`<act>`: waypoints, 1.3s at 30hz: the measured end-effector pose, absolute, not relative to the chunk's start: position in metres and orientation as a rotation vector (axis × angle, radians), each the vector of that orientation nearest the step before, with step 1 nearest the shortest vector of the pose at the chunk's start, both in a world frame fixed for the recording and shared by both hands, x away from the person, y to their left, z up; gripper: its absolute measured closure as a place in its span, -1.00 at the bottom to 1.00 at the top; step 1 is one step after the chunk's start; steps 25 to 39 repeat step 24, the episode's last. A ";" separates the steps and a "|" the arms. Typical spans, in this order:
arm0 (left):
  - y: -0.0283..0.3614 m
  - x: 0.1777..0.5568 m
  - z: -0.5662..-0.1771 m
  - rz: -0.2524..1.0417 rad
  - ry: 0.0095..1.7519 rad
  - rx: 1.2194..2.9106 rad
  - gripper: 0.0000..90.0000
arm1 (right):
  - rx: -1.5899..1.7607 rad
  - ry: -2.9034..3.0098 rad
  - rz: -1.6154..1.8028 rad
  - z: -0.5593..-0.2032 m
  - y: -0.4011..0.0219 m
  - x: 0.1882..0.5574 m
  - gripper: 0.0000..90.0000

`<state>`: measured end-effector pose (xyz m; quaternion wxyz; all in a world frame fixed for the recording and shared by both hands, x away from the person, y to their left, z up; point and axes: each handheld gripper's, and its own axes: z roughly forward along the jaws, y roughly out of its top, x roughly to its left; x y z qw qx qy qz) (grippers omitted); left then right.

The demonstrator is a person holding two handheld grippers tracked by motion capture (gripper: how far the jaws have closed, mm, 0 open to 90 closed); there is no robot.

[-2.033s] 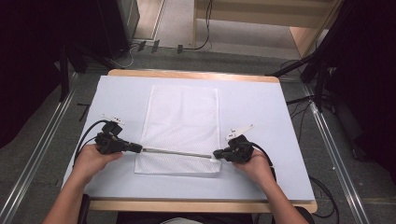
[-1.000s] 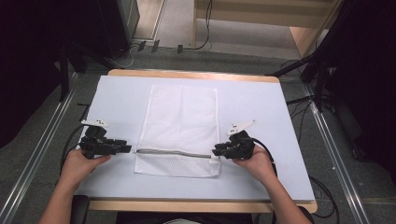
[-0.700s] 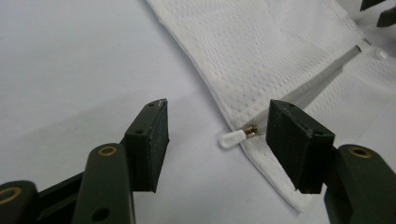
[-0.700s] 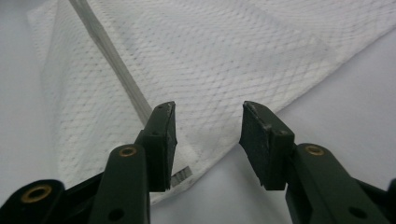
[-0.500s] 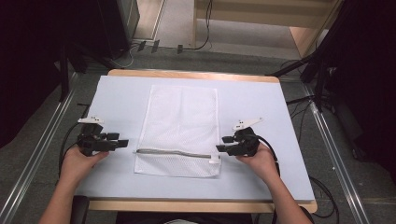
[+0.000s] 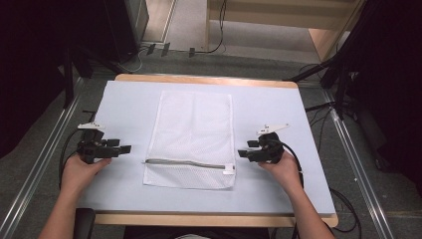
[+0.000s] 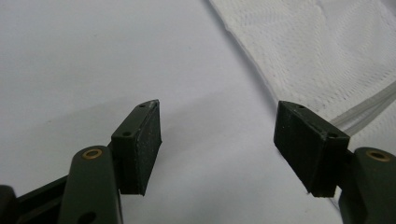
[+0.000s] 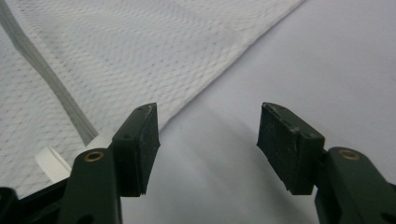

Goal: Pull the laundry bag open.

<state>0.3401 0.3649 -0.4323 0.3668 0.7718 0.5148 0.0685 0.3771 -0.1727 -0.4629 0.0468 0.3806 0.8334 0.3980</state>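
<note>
Pale blue table (image 6: pixel 124 104), white mesh bag (image 6: pixel 194 134) flat at mid-frame, zipper (image 6: pixel 186 163) slack near its lower edge. Left gripper (image 6: pixel 124 148) and right gripper (image 6: pixel 242 154) drawn back either side, jaws just spread, empty. Stretching probably done.

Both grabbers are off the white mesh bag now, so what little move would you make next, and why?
Probably draw both hands back from the mesh bag. The left gripper and right gripper have just been opening, nothing sits between their jaws, and the bag lies flat on the table with its zipper run across to the pull end.
</note>
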 end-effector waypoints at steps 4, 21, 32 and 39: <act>0.364 0.342 -0.434 0.186 1.333 1.991 -0.30 | 1.196 2.521 1.210 -0.464 -0.178 0.378 -0.18; 0.363 0.347 -0.438 0.203 1.341 2.023 -0.39 | 1.216 2.501 1.171 -0.468 -0.185 0.378 -0.25; 0.363 0.347 -0.439 0.208 1.342 2.023 -0.40 | 1.212 2.495 1.160 -0.469 -0.185 0.379 -0.29; 0.363 0.347 -0.439 0.208 1.342 2.023 -0.40 | 1.212 2.495 1.160 -0.469 -0.185 0.379 -0.29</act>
